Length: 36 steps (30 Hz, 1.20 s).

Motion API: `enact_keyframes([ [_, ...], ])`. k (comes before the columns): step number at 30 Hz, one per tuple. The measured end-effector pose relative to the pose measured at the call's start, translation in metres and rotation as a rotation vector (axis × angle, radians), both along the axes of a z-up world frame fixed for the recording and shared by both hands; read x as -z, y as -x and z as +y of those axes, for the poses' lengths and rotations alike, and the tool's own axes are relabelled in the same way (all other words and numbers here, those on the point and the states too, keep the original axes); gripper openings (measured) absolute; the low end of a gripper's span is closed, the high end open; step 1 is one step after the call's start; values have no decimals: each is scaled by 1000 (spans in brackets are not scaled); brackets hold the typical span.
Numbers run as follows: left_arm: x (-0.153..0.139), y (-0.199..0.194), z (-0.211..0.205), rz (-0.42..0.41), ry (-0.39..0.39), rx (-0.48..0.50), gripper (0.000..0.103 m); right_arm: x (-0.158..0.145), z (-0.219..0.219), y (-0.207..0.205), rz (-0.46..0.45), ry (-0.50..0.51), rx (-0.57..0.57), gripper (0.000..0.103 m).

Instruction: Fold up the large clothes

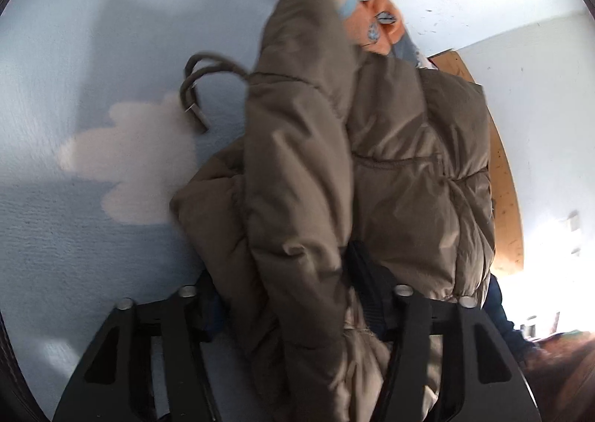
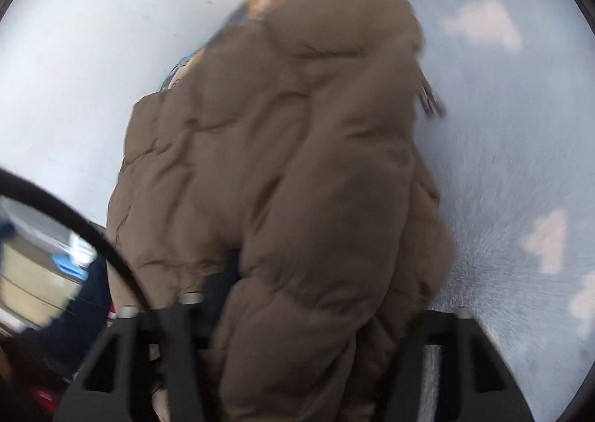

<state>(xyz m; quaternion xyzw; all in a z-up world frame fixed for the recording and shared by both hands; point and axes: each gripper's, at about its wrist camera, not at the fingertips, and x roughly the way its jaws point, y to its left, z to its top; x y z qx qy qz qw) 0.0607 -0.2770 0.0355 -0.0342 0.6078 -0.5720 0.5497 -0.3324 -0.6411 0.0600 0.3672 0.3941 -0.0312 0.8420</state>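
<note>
Taupe puffer jacket [image 1: 364,176] bunched on blue cloud-print blanket [image 1: 74,94]; left gripper [image 1: 297,314] & right gripper [image 2: 308,325] each clamp padded fabric. Keep both grips even, lay fold flat w/o slipping.

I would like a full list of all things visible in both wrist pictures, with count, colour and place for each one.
puffy taupe quilted jacket: one, grey-brown, bunched on the blanket, between both tongs.
jacket drawstring cords: two, grey-brown, curling onto the blanket left of the jacket.
fleecy light-blue blanket with white clouds: one, under the jacket.
orange patterned cushion: one, beyond the jacket's far end.
wooden board: one, light brown, right of the jacket.
black cable: one, left side of the right wrist view.
left tongs: black, jacket fabric between the fingers.
right tongs: black, jacket fabric between the fingers.
</note>
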Motion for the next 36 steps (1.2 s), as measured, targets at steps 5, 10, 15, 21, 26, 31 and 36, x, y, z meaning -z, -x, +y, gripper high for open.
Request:
enact_keyframes([
  [5, -31, 21, 3, -105, -9, -17, 36, -33, 28, 17, -23, 145, 39, 37],
  [10, -59, 31, 10, -114, -3, 2, 33, -68, 45, 27, -62, 193, 31, 35],
  [15, -80, 55, 22, -111, -6, 40, 33, -91, 52, 34, -73, 204, 12, 35],
  [21, -112, 93, 56, -91, 20, 51, 33, -118, 80, 65, -75, 201, -8, 35],
  [26, -137, 133, 100, -94, 23, 56, 33, -140, 122, 101, -76, 197, -25, 35],
  [31, -125, 160, 129, -75, 2, 23, 33, -131, 157, 134, -65, 167, 5, 35],
  [36, -66, 150, 124, -19, -93, -95, 35, -70, 162, 136, 62, 137, 83, 35],
])
